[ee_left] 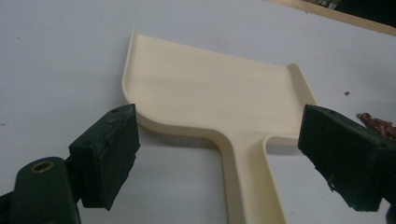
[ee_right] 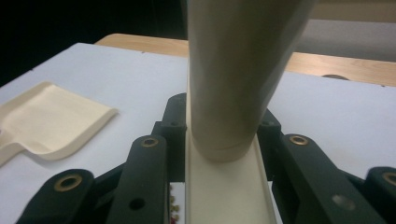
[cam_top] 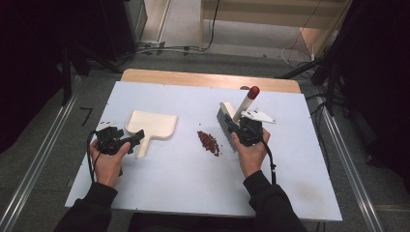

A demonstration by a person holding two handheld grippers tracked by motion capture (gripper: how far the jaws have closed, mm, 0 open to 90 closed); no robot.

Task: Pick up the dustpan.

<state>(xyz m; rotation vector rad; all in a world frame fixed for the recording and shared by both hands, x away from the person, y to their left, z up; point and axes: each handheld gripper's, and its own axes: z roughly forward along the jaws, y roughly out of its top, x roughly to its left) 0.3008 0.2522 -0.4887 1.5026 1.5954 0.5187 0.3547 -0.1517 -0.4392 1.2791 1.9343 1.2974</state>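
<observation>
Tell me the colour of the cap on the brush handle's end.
Red; the brush handle's cap shows best in the high view.

I see open table all round the dustpan (cam_top: pixel 153 124); right of it, only the red crumbs (cam_top: pixel 209 142) intrude

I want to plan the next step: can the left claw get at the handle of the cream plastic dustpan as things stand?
Probably yes. The left claw stands open with the cream plastic dustpan's handle lying between its jaws, untouched, and nothing blocks the way.
</observation>
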